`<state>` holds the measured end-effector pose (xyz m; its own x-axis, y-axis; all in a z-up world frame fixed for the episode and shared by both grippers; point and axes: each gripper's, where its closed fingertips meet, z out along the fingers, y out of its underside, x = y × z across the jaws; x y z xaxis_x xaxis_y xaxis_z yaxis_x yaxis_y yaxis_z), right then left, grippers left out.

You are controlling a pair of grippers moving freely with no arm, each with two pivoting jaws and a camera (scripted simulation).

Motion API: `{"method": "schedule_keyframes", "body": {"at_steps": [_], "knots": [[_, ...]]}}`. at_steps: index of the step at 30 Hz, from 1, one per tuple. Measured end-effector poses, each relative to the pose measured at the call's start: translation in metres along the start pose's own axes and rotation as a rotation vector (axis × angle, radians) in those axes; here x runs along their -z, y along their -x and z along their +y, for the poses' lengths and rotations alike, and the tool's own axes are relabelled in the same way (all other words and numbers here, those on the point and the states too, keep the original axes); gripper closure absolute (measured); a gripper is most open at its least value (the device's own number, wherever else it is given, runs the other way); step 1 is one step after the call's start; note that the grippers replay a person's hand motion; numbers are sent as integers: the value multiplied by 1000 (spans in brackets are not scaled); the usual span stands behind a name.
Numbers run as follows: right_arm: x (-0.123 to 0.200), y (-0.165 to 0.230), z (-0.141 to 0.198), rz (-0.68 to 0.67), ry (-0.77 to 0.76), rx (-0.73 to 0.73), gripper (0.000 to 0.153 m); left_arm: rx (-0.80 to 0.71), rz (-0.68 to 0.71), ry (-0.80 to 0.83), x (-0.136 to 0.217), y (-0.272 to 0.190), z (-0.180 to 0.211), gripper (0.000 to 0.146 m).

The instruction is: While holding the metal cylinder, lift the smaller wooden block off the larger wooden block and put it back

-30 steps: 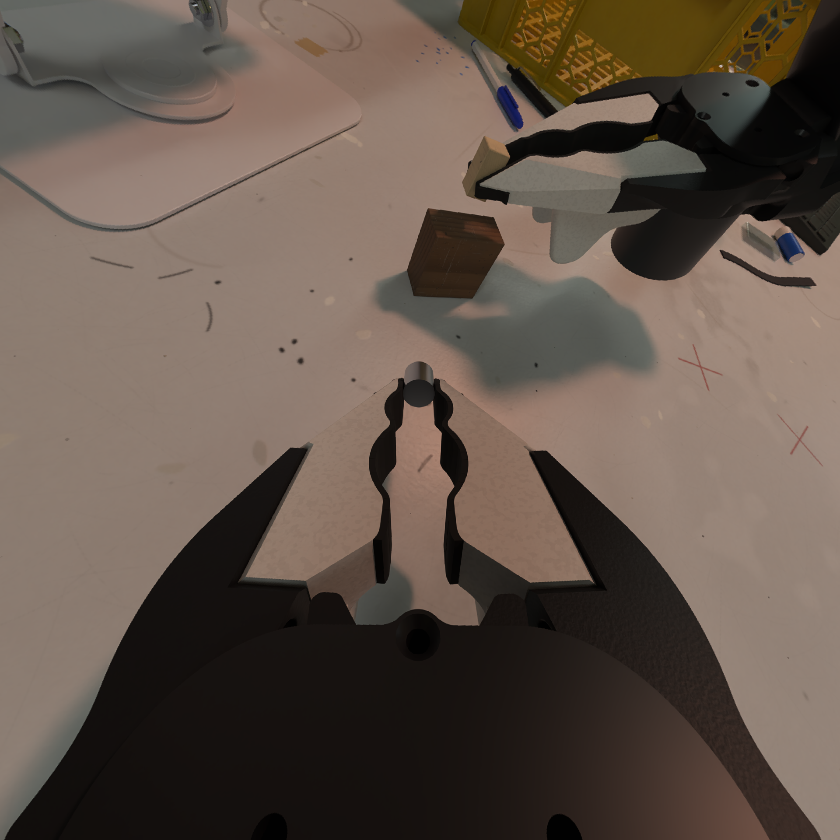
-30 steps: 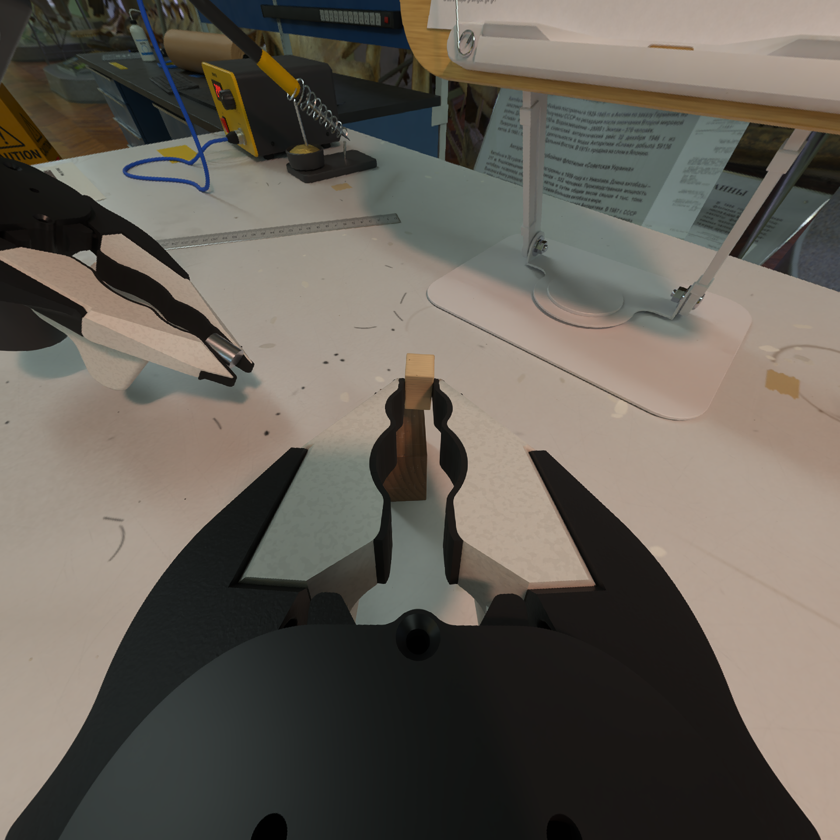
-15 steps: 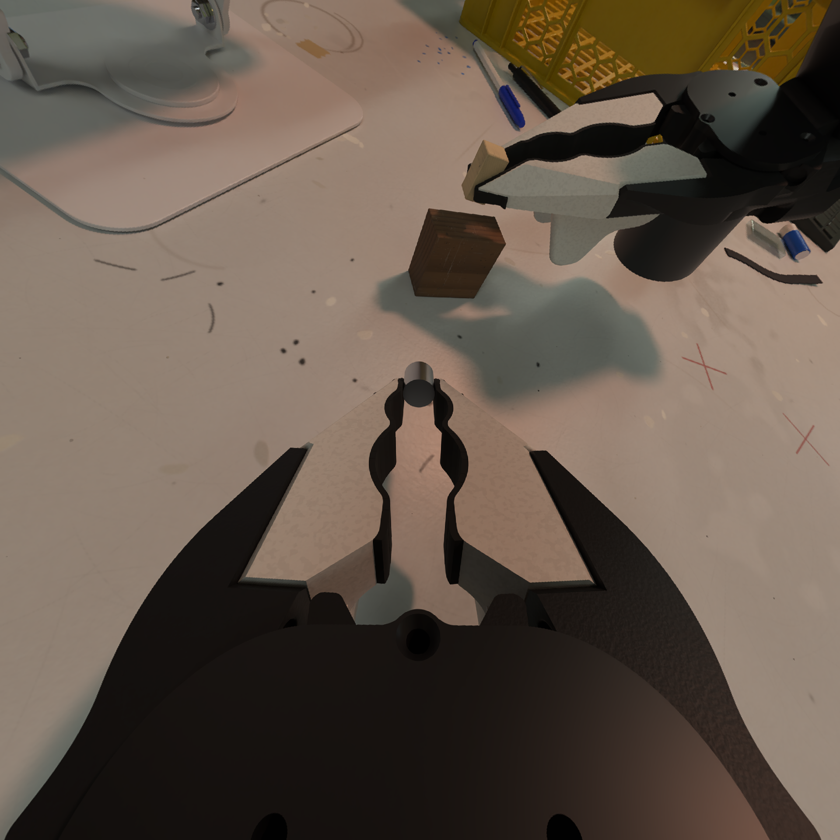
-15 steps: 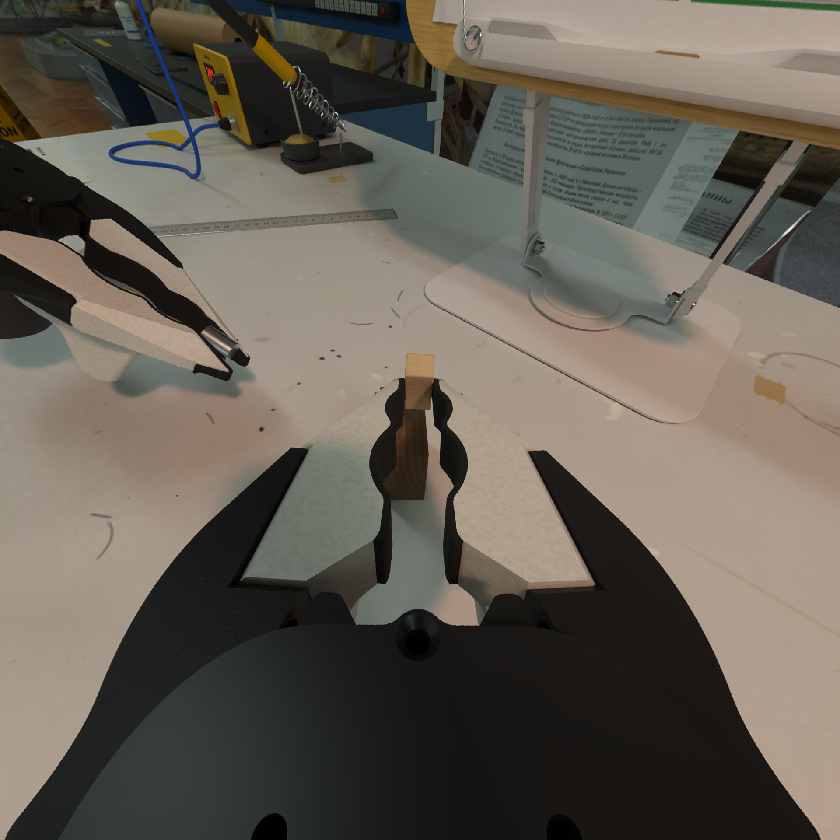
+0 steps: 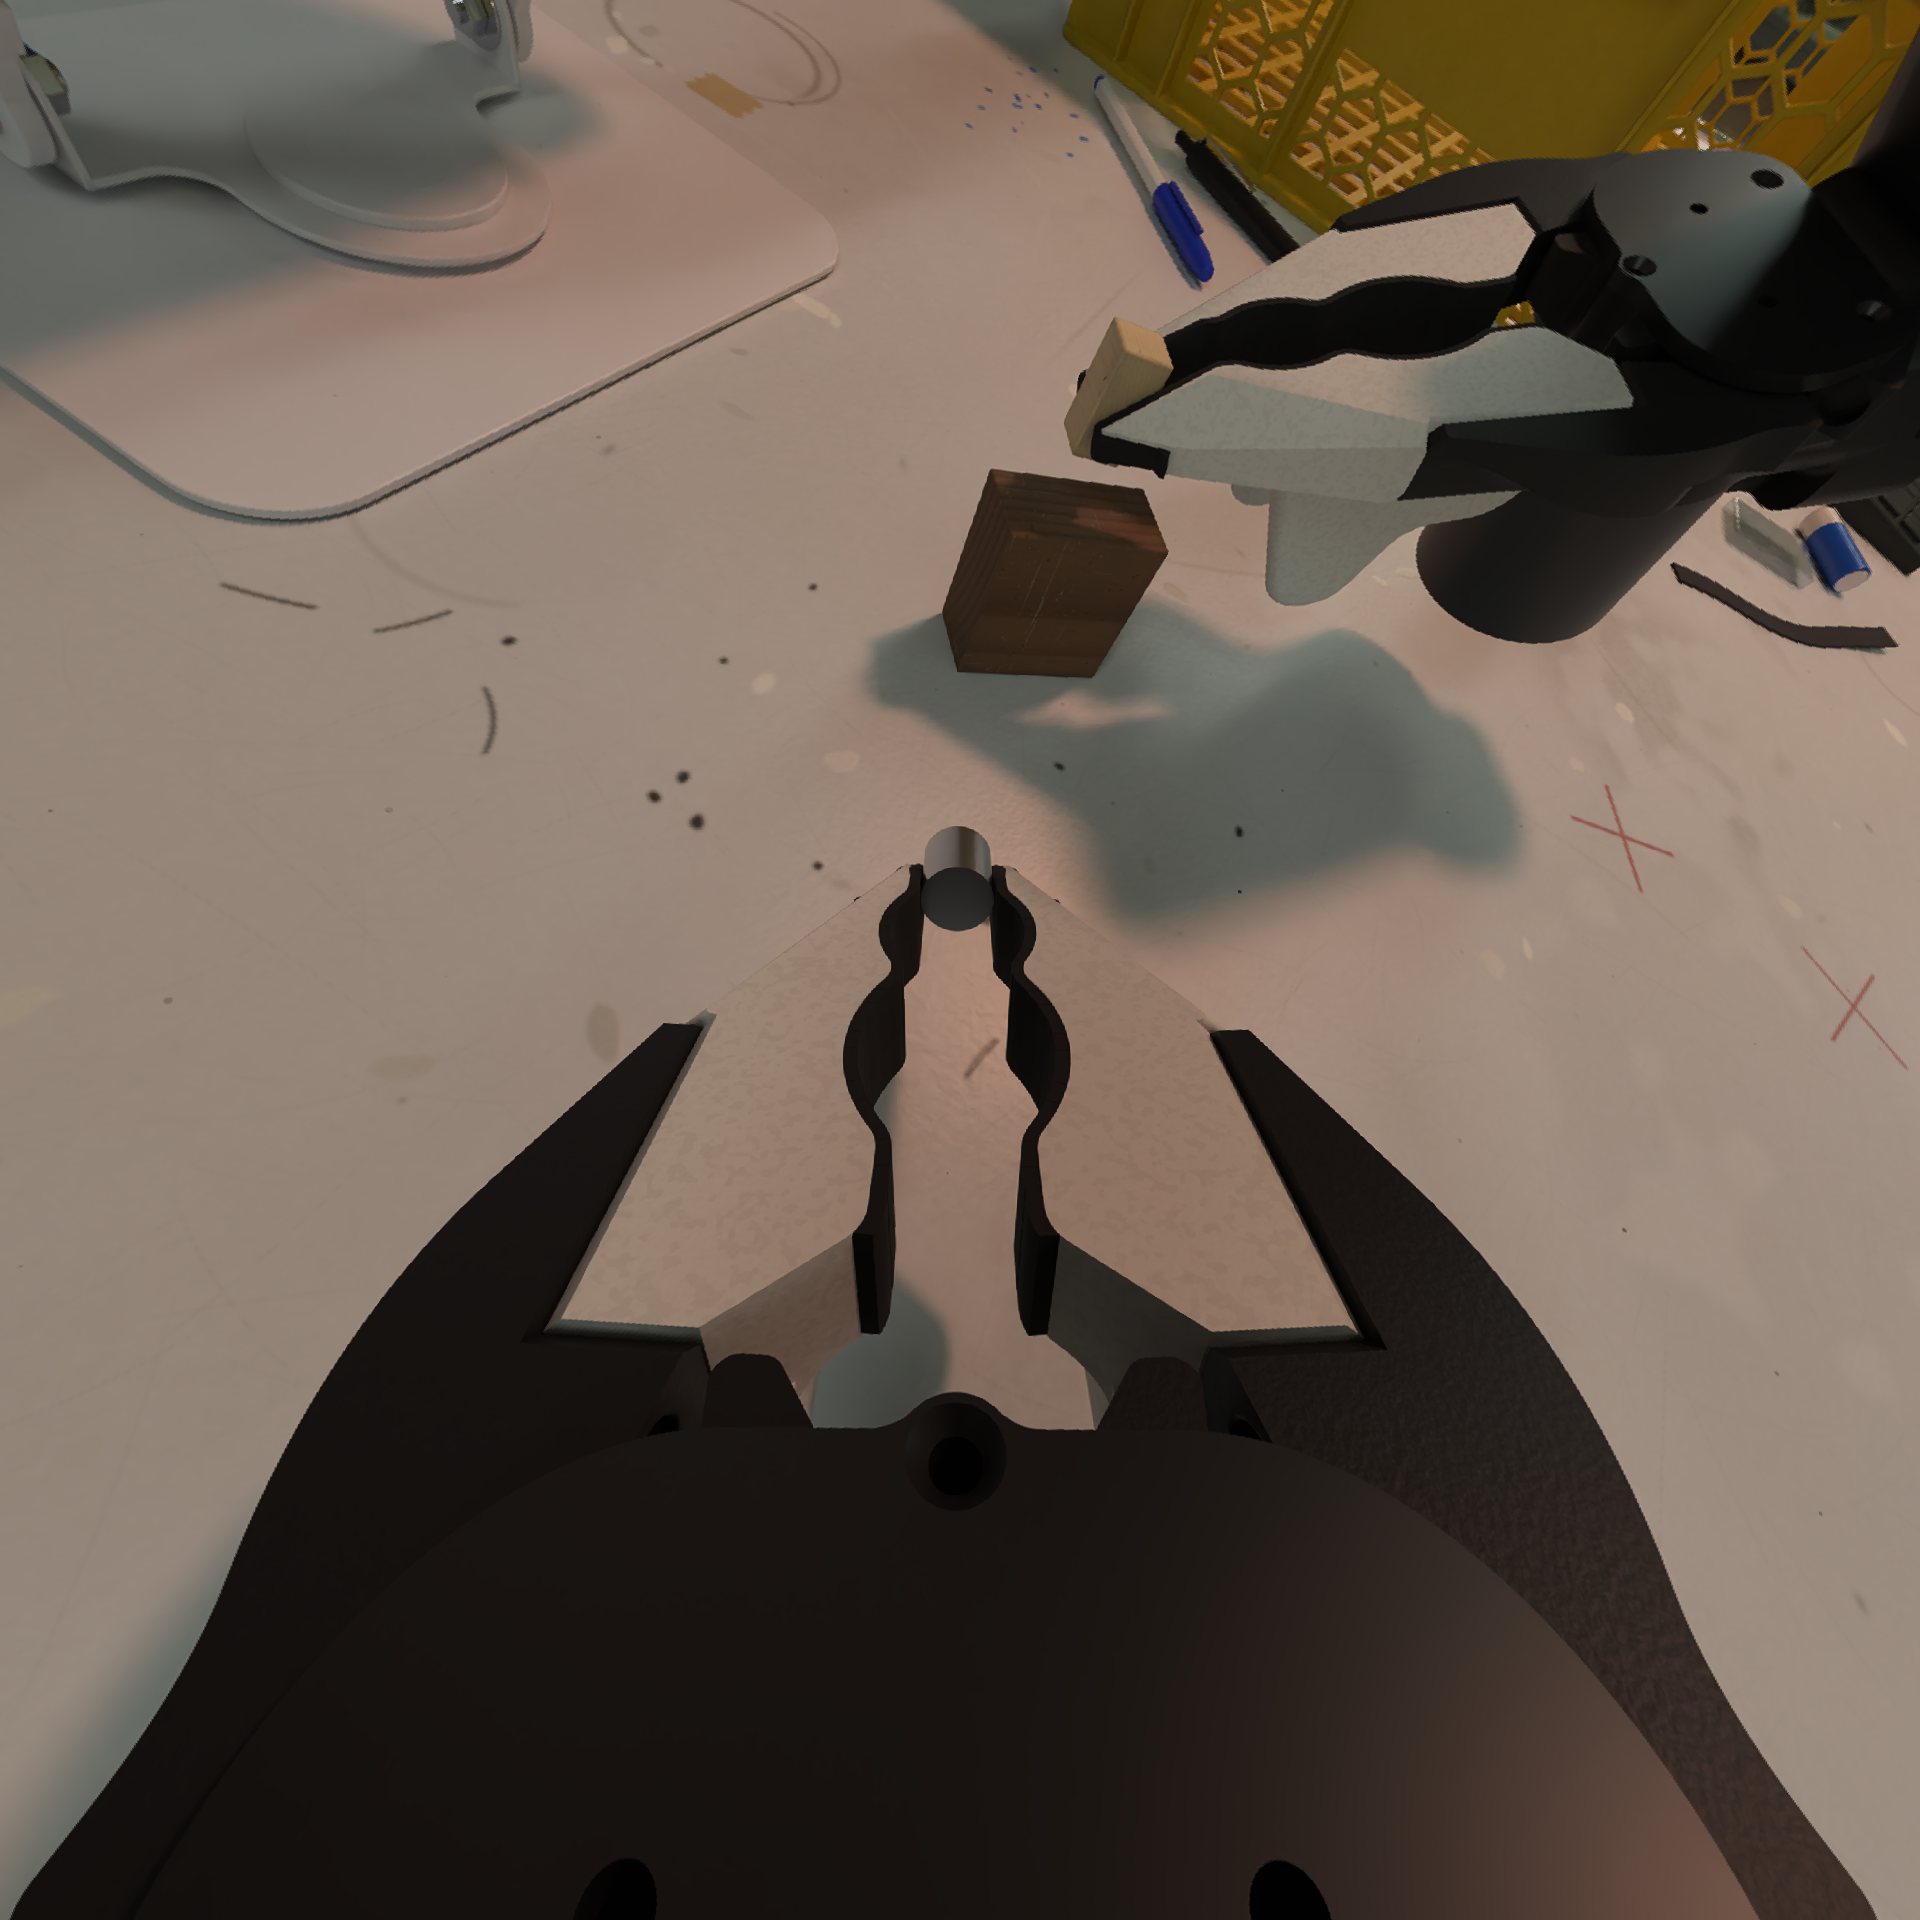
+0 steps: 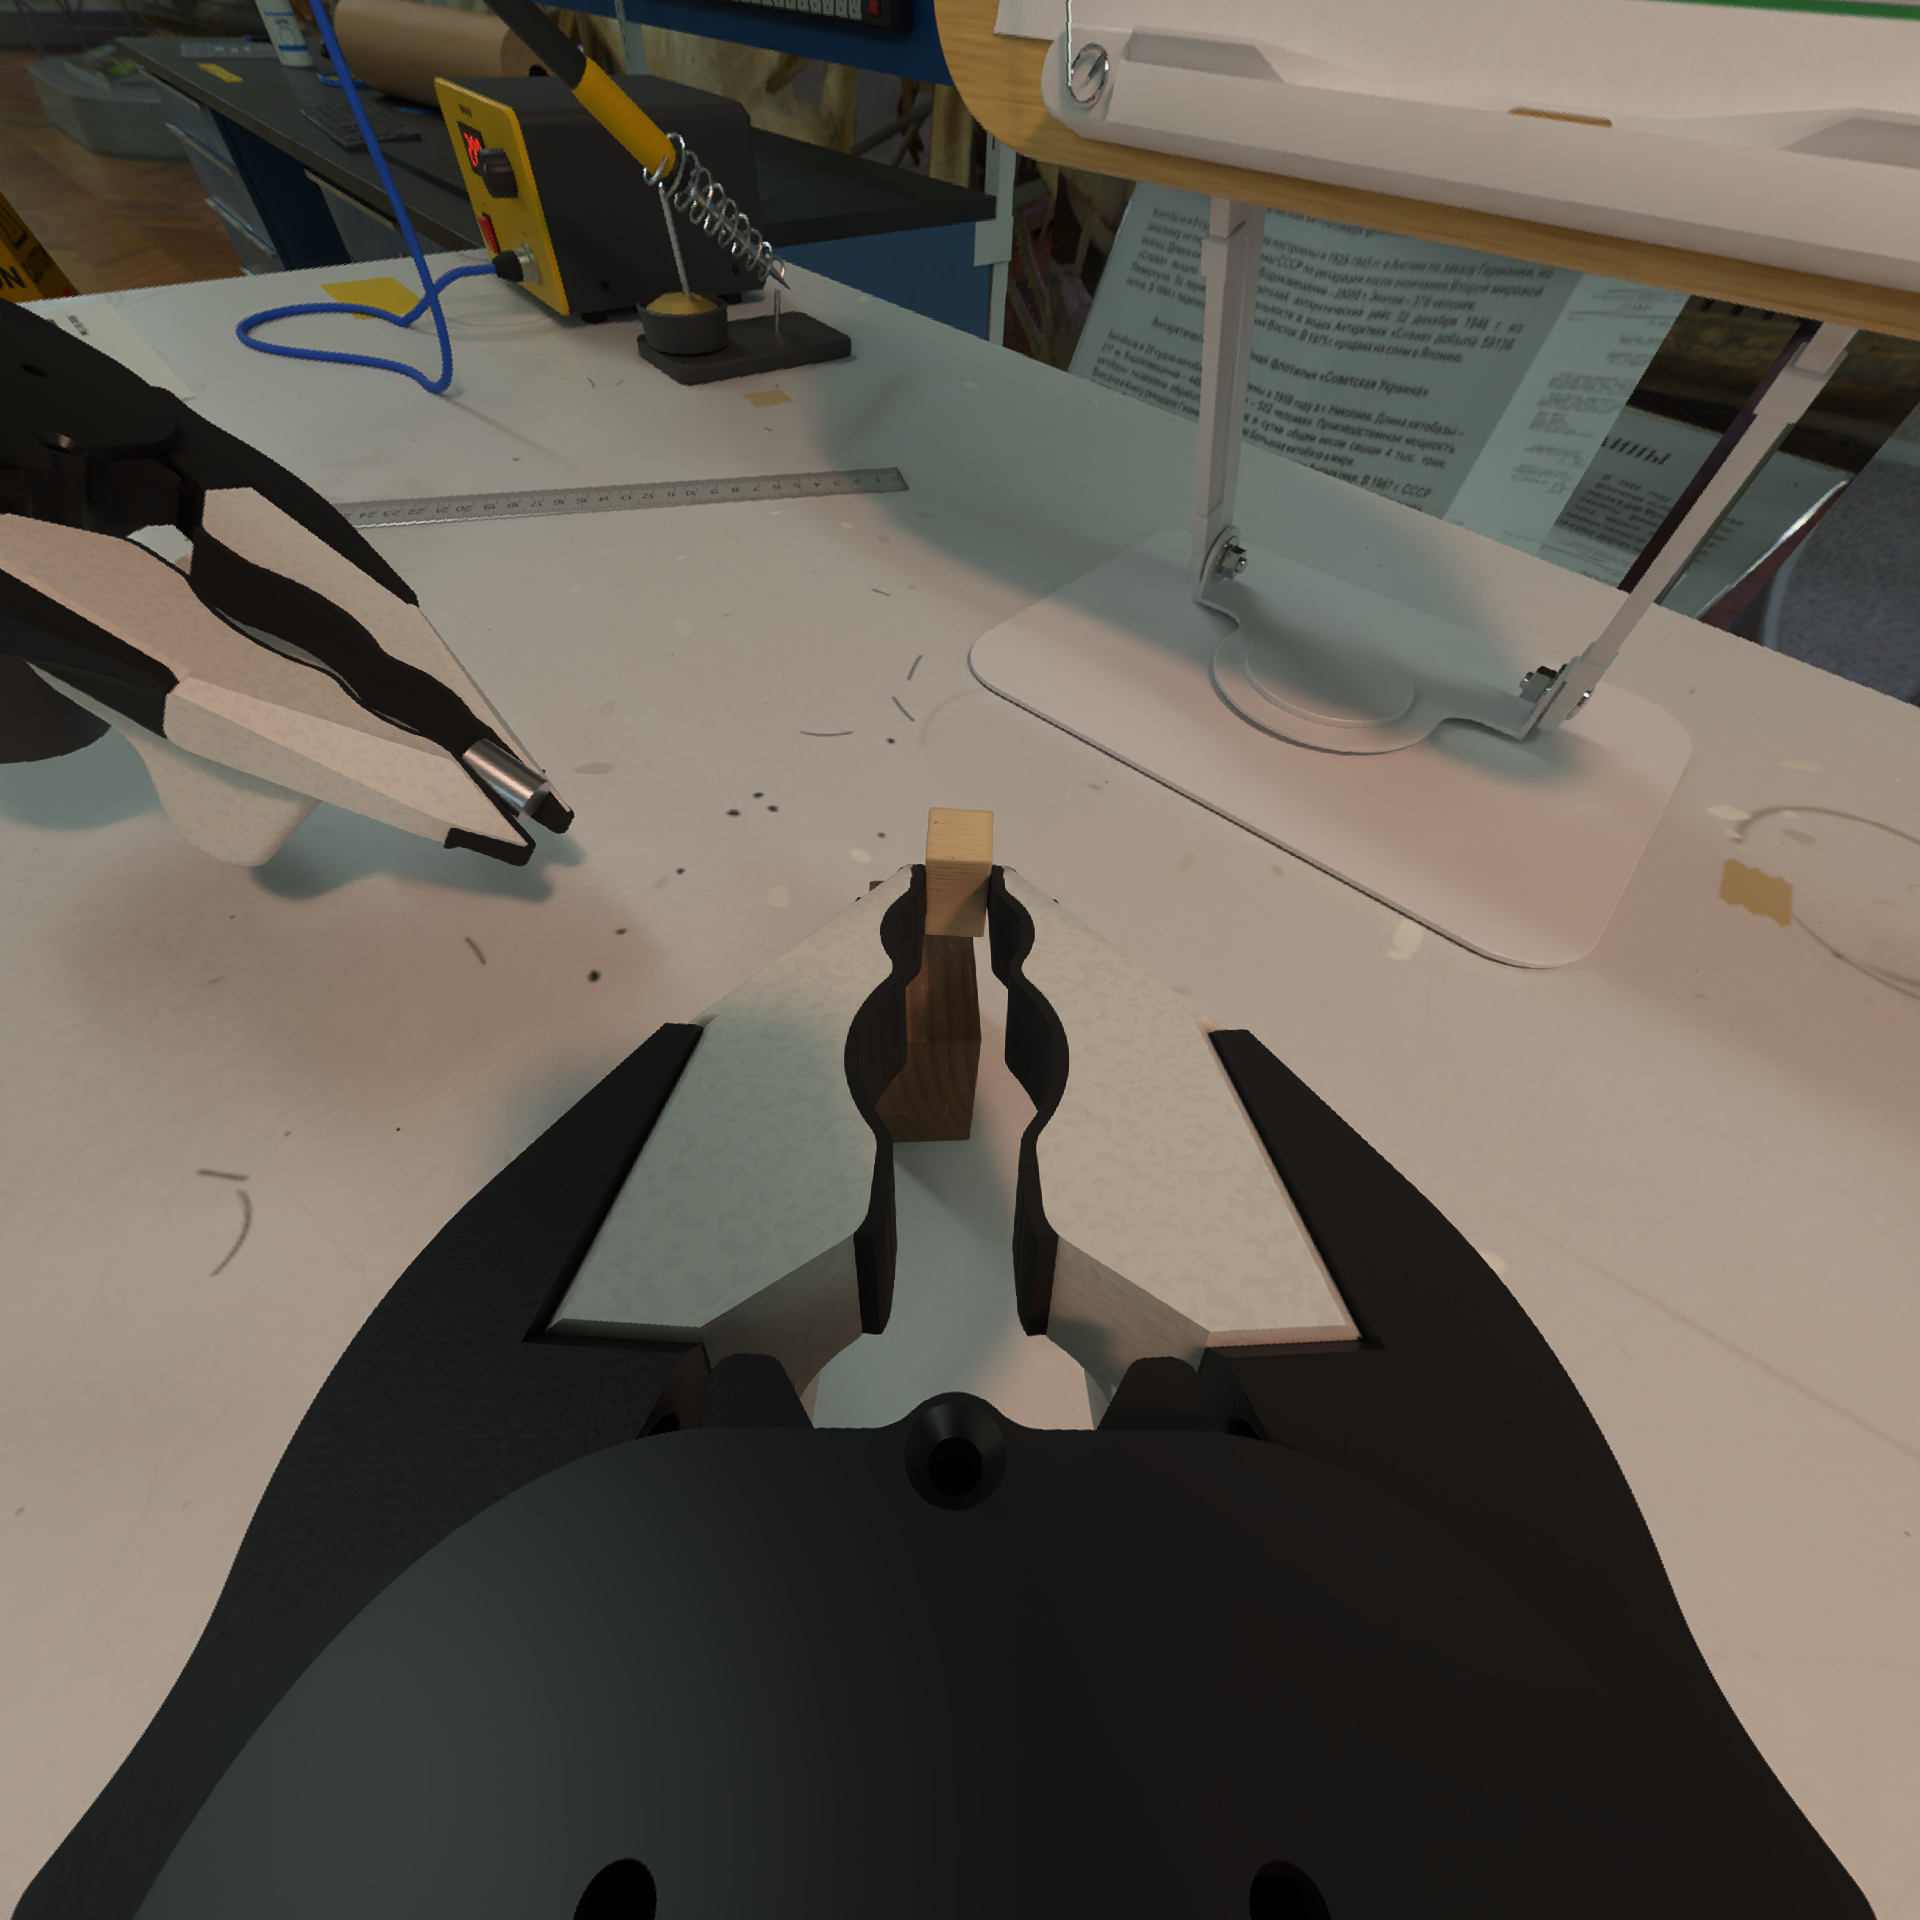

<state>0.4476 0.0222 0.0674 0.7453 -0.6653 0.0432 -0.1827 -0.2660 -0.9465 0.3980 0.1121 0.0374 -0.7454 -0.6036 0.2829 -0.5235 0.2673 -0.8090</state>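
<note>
- We saw the left gripper (image 5: 957, 883) low over the table (image 5: 312, 935), its fingers pinched on the cylinder (image 5: 956, 896) at their tips.
- The right gripper (image 5: 1117, 400) came in from 2 o'clock, raised, its fingers clamped on the small block (image 5: 1117, 379) in the air.
- The large block (image 5: 1049, 582) stood on the table at 12 o'clock, just below the small one, apart from it.
- Only the right wrist view showed us a ruler (image 6: 623, 497) and soldering station (image 6: 582, 208); only the left showed a yellow crate (image 5: 1455, 94).
</note>
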Motion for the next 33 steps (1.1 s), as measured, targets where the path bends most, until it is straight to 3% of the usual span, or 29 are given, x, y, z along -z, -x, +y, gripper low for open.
{"method": "schedule_keyframes", "body": {"at_steps": [33], "knots": [[0,1,0,-1,4,13,141,-26,-20,25,-3,-1,3,134]]}}
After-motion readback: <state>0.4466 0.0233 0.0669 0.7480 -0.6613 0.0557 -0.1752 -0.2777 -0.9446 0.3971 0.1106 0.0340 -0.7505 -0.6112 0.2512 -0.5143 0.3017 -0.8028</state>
